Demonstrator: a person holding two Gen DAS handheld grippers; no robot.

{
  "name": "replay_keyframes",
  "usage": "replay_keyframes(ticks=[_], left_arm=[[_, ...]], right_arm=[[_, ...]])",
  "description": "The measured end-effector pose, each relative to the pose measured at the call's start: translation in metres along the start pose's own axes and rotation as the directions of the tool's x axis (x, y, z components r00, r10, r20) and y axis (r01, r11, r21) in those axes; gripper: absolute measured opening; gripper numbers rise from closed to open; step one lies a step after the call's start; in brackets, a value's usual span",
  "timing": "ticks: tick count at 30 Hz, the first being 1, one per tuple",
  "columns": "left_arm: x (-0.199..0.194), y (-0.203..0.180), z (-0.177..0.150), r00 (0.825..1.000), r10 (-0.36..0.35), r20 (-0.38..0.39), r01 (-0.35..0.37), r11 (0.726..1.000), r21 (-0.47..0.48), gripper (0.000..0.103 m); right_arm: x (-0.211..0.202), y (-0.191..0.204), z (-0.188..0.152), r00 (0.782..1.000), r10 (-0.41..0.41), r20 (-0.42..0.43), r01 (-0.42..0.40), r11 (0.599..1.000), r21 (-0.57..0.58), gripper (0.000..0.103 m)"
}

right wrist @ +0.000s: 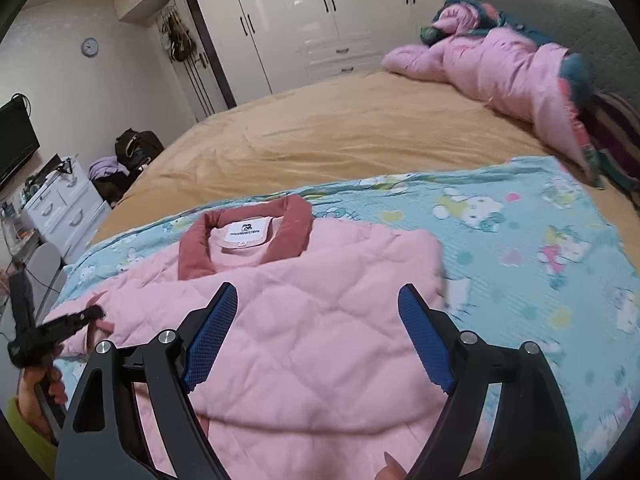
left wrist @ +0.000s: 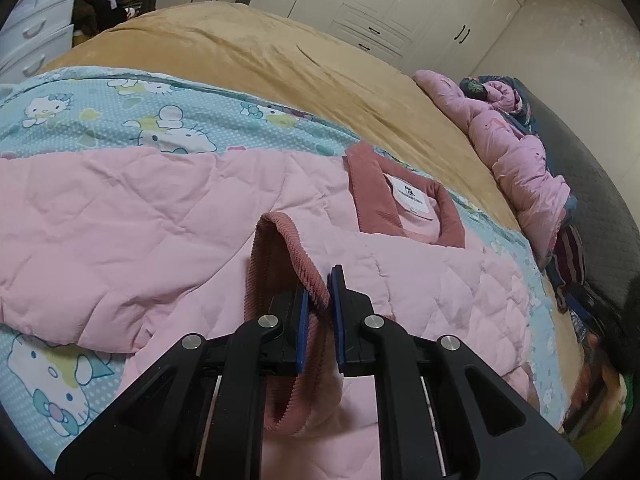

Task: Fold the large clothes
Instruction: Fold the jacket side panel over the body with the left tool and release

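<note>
Corduroy cuff [left wrist: 280,280]: clamped in left gripper [left wrist: 319,300], jaws together on the ribbed edge, sleeve end lifted off the jacket body.
Right gripper [right wrist: 316,320]: jaws wide apart, nothing between them, hovering above the jacket's chest.
Pink quilted jacket [right wrist: 320,320]: lay flat on the cartoon-print blanket [right wrist: 520,240] on the bed [right wrist: 340,132], collar [right wrist: 248,236] at the far end, long axis running away from both grippers.
Held sleeve: on the jacket's left side, so left hand was nearer; likely fold direction was across the body toward the right.

white wardrobe [right wrist: 320,12], wall clock [right wrist: 89,47], television [right wrist: 16,140], white drawers [right wrist: 68,208], dark backpack [right wrist: 138,146]
</note>
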State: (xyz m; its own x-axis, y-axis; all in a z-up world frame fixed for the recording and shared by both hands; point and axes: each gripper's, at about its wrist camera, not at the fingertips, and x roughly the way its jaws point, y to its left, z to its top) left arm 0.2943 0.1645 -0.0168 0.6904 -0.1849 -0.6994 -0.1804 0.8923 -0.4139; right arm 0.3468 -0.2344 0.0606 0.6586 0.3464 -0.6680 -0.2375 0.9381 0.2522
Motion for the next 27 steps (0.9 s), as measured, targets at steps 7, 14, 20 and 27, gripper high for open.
replay_keyframes(ticks=[7,14,20,27], left_arm=[[0.007,0.003,0.001,1.000,0.011,-0.013,-0.011,1.000,-0.008,0.004],[0.021,0.004,-0.002,0.999,0.024,-0.033,-0.025,1.000,-0.009,0.004],[0.030,0.007,-0.007,0.997,0.050,-0.052,-0.050,0.999,-0.009,0.008],[-0.008,-0.012,-0.001,0.995,0.096,0.025,-0.098,0.993,0.071,0.056]], right_arm=[[0.078,-0.023,-0.002,0.978,-0.070,-0.197,0.082,0.995,0.056,0.078],[0.117,-0.032,-0.027,0.949,-0.124,-0.291,0.132,0.991,0.007,0.080],[0.114,-0.041,-0.026,0.948,-0.086,-0.307,0.116,0.990,0.081,0.080],[0.044,-0.004,-0.028,0.980,0.018,-0.199,-0.009,0.999,0.049,0.081]])
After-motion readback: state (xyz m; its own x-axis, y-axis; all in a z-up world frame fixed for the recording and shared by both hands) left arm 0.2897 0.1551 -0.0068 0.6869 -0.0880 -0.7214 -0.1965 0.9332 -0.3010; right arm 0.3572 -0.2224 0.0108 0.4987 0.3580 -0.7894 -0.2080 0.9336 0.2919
